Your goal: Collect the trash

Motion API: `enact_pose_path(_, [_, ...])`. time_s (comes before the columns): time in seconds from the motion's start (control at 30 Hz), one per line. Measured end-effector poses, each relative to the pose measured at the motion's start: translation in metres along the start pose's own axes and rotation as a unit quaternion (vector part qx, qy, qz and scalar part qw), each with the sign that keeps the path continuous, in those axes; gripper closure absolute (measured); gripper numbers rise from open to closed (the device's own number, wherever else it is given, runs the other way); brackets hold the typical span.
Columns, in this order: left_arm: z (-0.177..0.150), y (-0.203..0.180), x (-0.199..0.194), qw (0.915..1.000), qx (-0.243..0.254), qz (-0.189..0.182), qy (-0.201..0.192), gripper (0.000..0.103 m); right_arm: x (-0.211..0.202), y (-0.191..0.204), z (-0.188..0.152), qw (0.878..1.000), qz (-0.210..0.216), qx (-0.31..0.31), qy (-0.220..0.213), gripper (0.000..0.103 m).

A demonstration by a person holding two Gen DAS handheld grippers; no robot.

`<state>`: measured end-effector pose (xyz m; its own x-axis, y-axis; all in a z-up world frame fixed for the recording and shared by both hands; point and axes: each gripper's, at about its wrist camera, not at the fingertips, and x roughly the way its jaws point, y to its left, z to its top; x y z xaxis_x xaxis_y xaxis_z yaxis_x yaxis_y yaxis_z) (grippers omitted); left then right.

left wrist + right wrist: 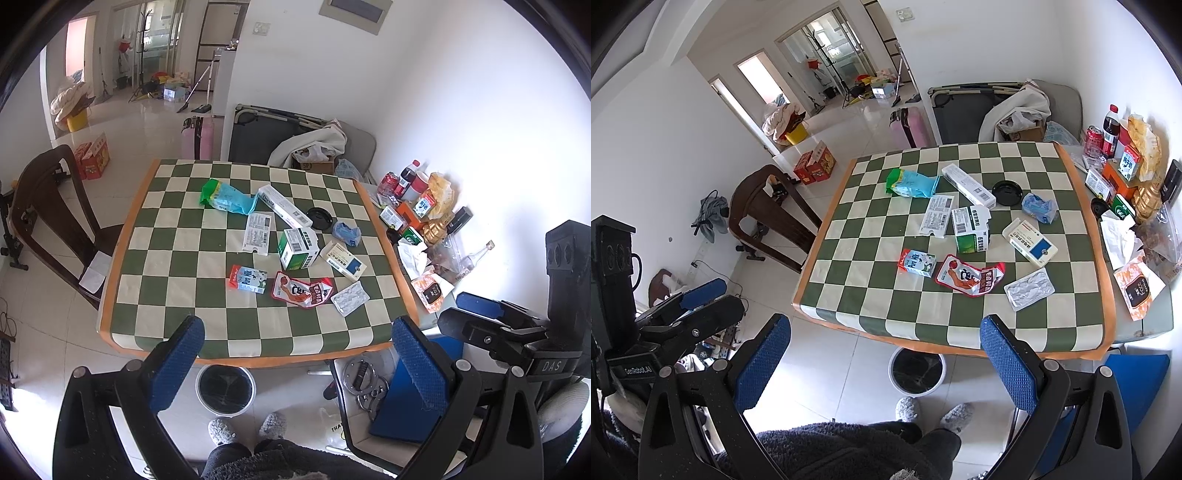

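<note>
Trash lies scattered on the green-and-cream checkered table [177, 295] [871, 295]: a red snack wrapper [301, 291] [969, 277], a small milk carton [247, 279] [918, 263], a green-and-white box [298, 249] [971, 229], a silver blister pack [349, 298] [1028, 289], a blue-green bag [225, 195] [910, 182], a long white box [284, 205] [967, 184] and a black lid [319, 218] [1006, 192]. A white bin with a black liner [225, 389] [916, 371] stands on the floor at the table's near edge. My left gripper [295, 369] and right gripper [886, 365] are open and empty, held high before the table.
A wooden chair [48, 206] [768, 214] stands left of the table. Bottles, cans and packets [417, 206] [1123, 166] crowd a side surface on the right. A blue stool [410, 398] is at the near right. The person's slippers [247, 426] are by the bin.
</note>
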<state>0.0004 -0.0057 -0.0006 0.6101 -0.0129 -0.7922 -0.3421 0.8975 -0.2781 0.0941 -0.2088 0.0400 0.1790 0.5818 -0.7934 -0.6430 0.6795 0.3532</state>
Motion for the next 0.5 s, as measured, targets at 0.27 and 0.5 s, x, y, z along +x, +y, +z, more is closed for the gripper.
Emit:
enact_pose_path(0.27, [-0.0004,-0.0002,0.0005,1.0,0.0,-0.001,0.0,0.0,0.0002,0.0,0.0009,1.0,0.001,0.0,0.0,0.0])
enact_pose_path(0.5, [-0.0004,0.0003,-0.0004,1.0,0.0,0.0,-0.001,0.0,0.0003,-0.0005,0.0011,1.0,0.002,0.0,0.001,0.0])
